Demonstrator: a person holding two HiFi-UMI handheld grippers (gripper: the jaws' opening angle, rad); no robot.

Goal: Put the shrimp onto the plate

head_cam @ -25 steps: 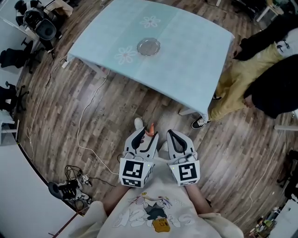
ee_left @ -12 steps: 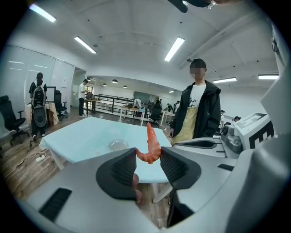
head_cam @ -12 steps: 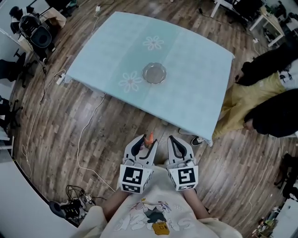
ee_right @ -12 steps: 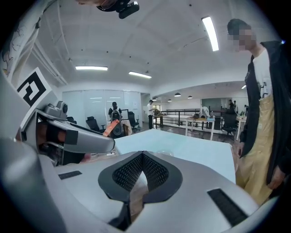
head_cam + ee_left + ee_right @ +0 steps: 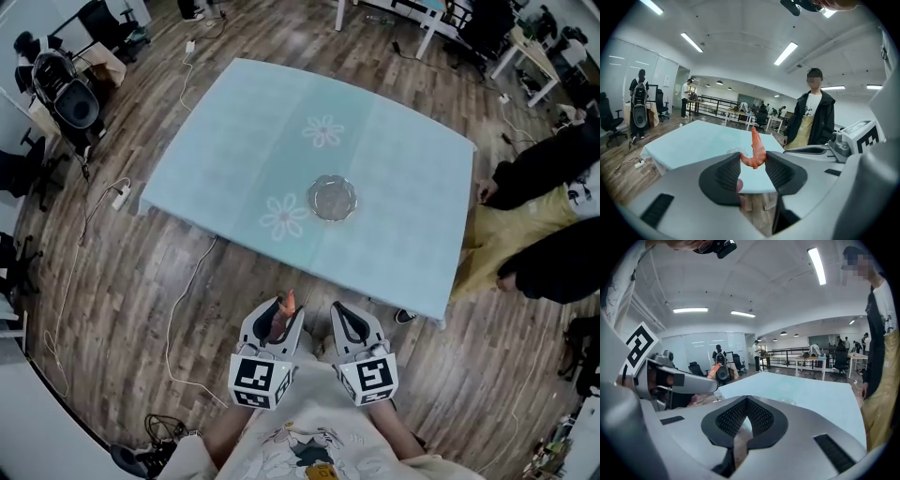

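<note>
L gripper [image 5: 753, 164] is gripping the shrimp [image 5: 756, 151] btwn its jaw tips, tail pointing up. R gripper [image 5: 747, 401] is sitting clenched, empty. Plate [image 5: 333, 198] is lying well ahead on the table [image 5: 234, 141].

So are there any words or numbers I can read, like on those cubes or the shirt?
No readable words or numbers anywhere in these pictures.
Left white marker cube and right white marker cube: black-and-white square code patterns, not letters.
Cartoon print on the person's cream shirt: any lettering is too small to read.
</note>
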